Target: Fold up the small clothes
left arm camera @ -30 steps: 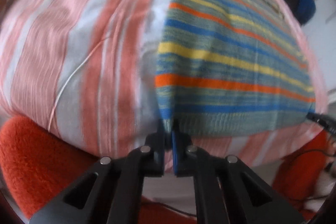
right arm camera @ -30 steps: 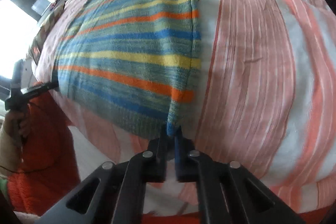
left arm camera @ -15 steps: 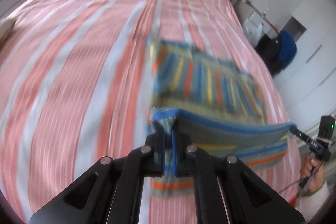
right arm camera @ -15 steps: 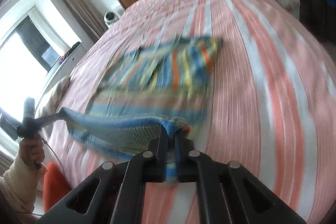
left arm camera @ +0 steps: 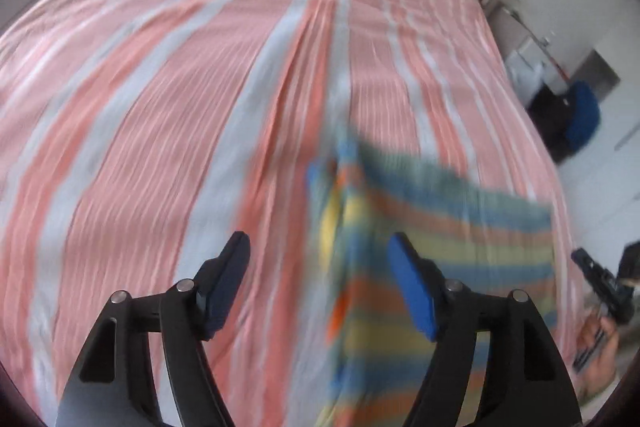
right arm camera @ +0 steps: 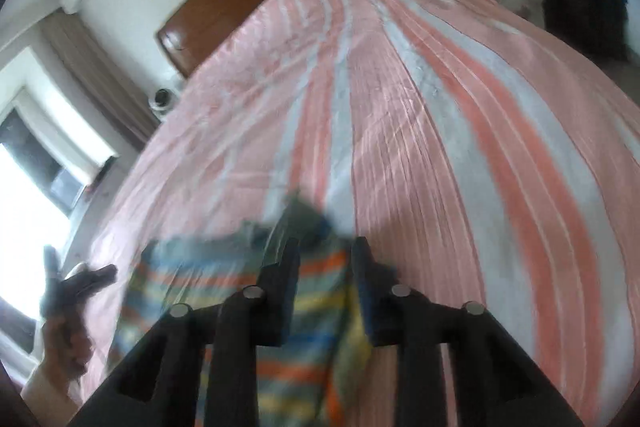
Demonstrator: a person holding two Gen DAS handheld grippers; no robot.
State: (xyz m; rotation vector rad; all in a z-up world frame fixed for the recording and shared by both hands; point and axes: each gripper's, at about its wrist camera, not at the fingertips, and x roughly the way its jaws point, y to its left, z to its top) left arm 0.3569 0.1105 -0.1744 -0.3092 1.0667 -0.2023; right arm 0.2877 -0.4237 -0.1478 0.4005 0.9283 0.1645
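Left gripper [left arm camera: 320,267] and right gripper [right arm camera: 326,259]: jaws apart, empty, above blurred multicolour striped knit garment [left arm camera: 440,235] on pink-and-white striped bedspread [left arm camera: 180,107].

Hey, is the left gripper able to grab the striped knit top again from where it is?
Probably yes. The left gripper is open and empty, the striped knit top lies on the bedspread just ahead, and nothing blocks it.

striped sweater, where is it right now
The striped sweater lies on the pink striped bedspread, low and right of centre in the left wrist view, under the open left gripper.
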